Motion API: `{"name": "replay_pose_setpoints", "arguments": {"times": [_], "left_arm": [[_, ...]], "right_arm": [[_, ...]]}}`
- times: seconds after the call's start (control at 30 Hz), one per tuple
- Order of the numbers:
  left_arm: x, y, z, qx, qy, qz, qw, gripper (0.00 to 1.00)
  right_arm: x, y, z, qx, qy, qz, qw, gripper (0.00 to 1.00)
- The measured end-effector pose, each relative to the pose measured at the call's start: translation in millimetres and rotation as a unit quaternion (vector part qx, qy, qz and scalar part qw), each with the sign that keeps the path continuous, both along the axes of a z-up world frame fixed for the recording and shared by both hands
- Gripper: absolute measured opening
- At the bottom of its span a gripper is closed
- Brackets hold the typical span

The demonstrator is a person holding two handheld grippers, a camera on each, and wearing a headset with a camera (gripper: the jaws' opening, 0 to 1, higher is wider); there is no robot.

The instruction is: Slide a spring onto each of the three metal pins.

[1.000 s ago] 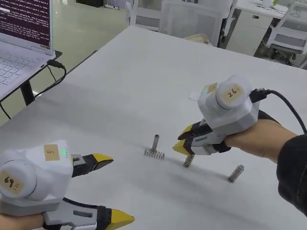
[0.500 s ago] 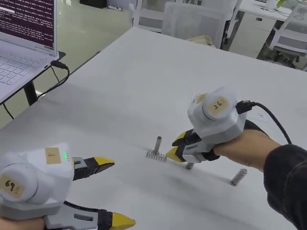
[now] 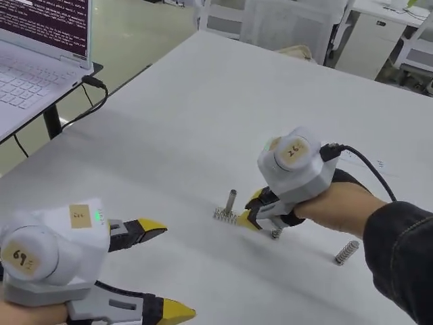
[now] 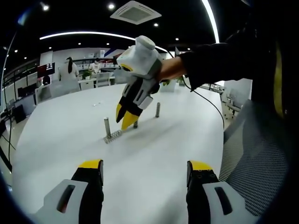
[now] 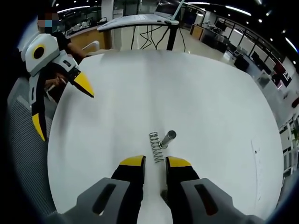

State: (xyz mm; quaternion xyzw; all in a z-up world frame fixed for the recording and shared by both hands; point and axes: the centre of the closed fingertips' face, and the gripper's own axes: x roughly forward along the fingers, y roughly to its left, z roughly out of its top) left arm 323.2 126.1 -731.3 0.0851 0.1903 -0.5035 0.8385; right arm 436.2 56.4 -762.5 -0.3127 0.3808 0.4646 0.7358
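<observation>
A bare metal pin [image 3: 231, 200] [image 5: 167, 138] stands upright on the white table [image 3: 203, 115]. A loose spring [image 3: 222, 216] [image 5: 154, 146] lies at its foot. My right gripper [image 3: 249, 211] [image 5: 155, 162] hovers just right of them, tips pointing at the spring. Its jaws stand narrowly open with nothing between the tips. A pin wearing a spring [image 3: 277, 233] [image 4: 135, 124] stands partly hidden under that gripper. Another sprung pin [image 3: 346, 252] [image 4: 158, 109] stands further right. My left gripper [image 3: 159, 271] [image 4: 145, 167] is wide open and empty near the front edge.
An open laptop [image 3: 40, 47] sits on a side stand at the left, with a black cable [image 3: 95, 91] hanging beside the table's left edge. Chairs [image 3: 284, 20] stand beyond the far end. A cable [image 3: 369, 179] trails from the right gripper.
My right gripper has moved left and down from over the sprung pin toward the loose spring and bare pin. The left gripper has held still, open.
</observation>
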Motion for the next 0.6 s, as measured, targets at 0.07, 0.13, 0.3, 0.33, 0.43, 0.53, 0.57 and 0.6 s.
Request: {"name": "replay_pose_setpoints", "arguments": {"times": [0.07, 0.13, 0.3, 0.33, 0.43, 0.53, 0.57, 0.6], "left_arm": [[0.3, 0.3, -0.1, 0.0, 0.0, 0.001, 1.0, 0.69], [0.6, 1.1, -0.2, -0.001, 0.0, 0.002, 1.0, 0.69], [0.7, 3.0, -0.8, -0.001, 0.002, 0.004, 1.0, 0.69], [0.7, 3.2, -0.8, -0.002, 0.001, 0.004, 1.0, 0.69], [0.5, 4.7, -1.9, -0.002, 0.004, 0.006, 1.0, 0.69], [0.4, 5.9, -2.6, -0.001, 0.005, 0.007, 1.0, 0.68], [0.5, 6.4, -2.7, -0.002, 0.005, 0.008, 1.0, 0.68], [0.8, 6.9, -2.8, -0.002, 0.005, 0.008, 0.9999, 0.68]], "right_arm": [[1.9, 1.1, -2.9, -0.006, 0.0, 0.002, 1.0, 0.15], [1.8, 2.2, -5.3, -0.006, 0.007, 0.001, 1.0, 0.15], [3.2, 2.1, -15.3, -0.018, 0.014, 0.005, 0.9997, 0.15], [3.2, 2.3, -16.3, -0.019, 0.014, 0.007, 0.9997, 0.14], [4.3, 3.3, -20.4, -0.025, 0.016, 0.011, 0.9995, 0.14], [5.7, 4.3, -22.4, -0.028, 0.014, 0.015, 0.9994, 0.15], [5.9, 4.3, -24.0, -0.029, 0.016, 0.015, 0.9993, 0.14], [6.5, 3.7, -25.2, -0.03, 0.015, 0.015, 0.9993, 0.14]]}}
